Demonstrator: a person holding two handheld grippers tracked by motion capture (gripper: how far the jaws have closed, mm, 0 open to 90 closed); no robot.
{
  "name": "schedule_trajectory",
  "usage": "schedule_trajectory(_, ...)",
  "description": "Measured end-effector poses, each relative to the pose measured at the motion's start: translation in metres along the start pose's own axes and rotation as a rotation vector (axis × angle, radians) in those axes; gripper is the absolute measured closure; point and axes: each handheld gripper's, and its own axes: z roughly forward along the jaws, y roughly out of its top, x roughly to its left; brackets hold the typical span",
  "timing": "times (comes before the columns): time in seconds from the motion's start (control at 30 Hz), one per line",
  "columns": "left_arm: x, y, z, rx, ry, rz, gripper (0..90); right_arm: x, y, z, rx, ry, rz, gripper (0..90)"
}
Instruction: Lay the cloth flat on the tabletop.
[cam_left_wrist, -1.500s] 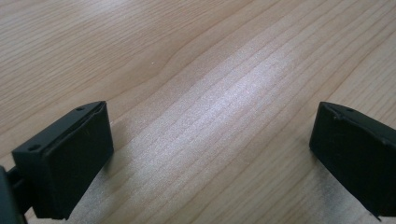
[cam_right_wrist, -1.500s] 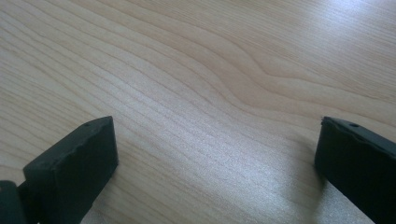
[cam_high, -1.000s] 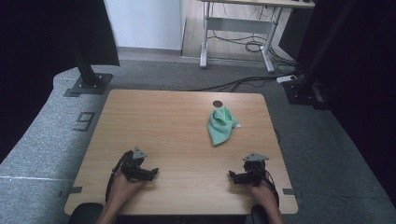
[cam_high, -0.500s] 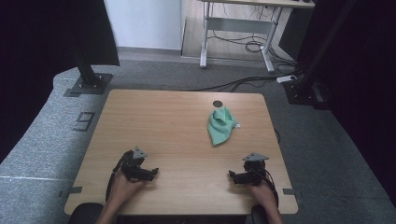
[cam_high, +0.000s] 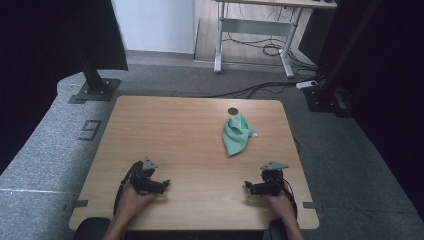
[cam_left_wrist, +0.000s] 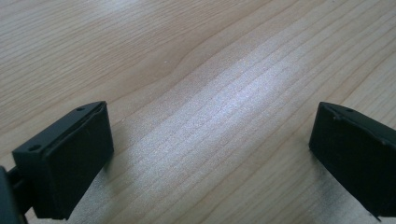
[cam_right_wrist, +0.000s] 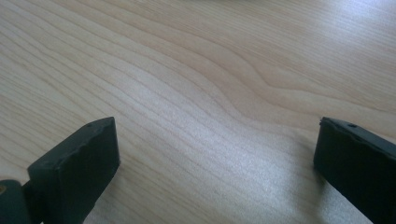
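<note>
Resting near the table's front edge, the left gripper and right gripper are both sitting with jaws spread wide and empty, while the crumpled green cloth is lying untouched toward the far right corner, everything apparently undone.

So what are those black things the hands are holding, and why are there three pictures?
A person sits at a wooden table holding a squeezing tool in each hand, called a gripper. The left gripper and the right gripper rest near the table's front edge. One picture comes from a camera high above. The other two come from little cameras riding on the grippers, so you see each one's two black jaws spread wide over bare wood, holding nothing. On the table lies a crumpled green cloth, with a small dark round spot just behind it.
</note>
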Motion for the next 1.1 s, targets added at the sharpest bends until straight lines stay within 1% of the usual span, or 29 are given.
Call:
schedule_trajectory(0.2,0.000,0.000,0.000,0.000,0.000,0.000,0.0,0.001,0.006,0.000,-0.010,0.008,-0.013,0.4)
schedule_trajectory(0.33,0.000,0.000,0.000,0.000,0.000,0.000,0.0,0.002,0.010,0.000,-0.006,0.012,-0.019,1.2)
schedule_trajectory(0.43,0.000,0.000,0.000,0.000,0.000,0.000,0.0,0.003,0.015,0.001,-0.008,0.028,-0.023,1.8)
schedule_trajectory(0.5,0.000,0.000,0.000,0.000,0.000,0.000,0.0,0.004,0.019,0.001,-0.011,0.041,-0.017,2.5)
schedule_trajectory(0.57,0.000,0.000,0.000,0.000,0.000,0.000,0.0,0.005,0.025,0.001,-0.016,0.056,-0.030,3.2)
schedule_trajectory(0.63,0.000,0.000,0.000,0.000,0.000,0.000,0.0,0.006,0.028,0.002,-0.016,0.059,-0.037,3.7)
schedule_trajectory(0.67,0.000,0.000,0.000,0.000,0.000,0.001,0.0,0.006,0.034,0.002,-0.021,0.058,-0.046,5.7)
schedule_trajectory(0.7,0.000,0.000,0.000,0.000,0.000,0.001,0.0,0.006,0.034,0.002,-0.021,0.058,-0.046,5.7)
schedule_trajectory(0.73,0.000,0.000,0.000,0.000,0.000,0.000,0.0,0.006,0.038,0.003,-0.026,0.058,-0.049,9.4)
schedule_trajectory(0.77,0.000,0.000,0.000,0.000,0.000,0.000,0.0,0.006,0.041,0.003,-0.025,0.061,-0.053,11.1)
schedule_trajectory(0.8,0.000,0.000,0.000,0.001,0.000,0.001,0.0,0.006,0.041,0.003,-0.025,0.061,-0.053,11.1)
schedule_trajectory(0.83,0.000,0.000,0.000,0.000,0.000,0.000,0.0,0.006,0.043,0.004,-0.026,0.064,-0.058,13.5)
schedule_trajectory(0.87,0.000,0.000,0.000,0.000,0.000,0.000,0.0,0.007,0.048,0.006,-0.027,0.063,-0.061,13.8)
schedule_trajectory(0.93,0.000,0.000,0.000,0.000,0.000,0.000,0.0,0.007,0.050,0.007,-0.026,0.061,-0.060,14.7)
schedule_trajectory(1.0,0.000,0.000,0.000,0.000,0.000,0.000,0.0,0.007,0.056,0.011,-0.033,0.064,-0.052,18.7)
schedule_trajectory(1.1,0.000,0.000,0.000,0.000,0.000,0.000,0.0,0.006,0.059,0.013,-0.036,0.068,-0.050,21.2)
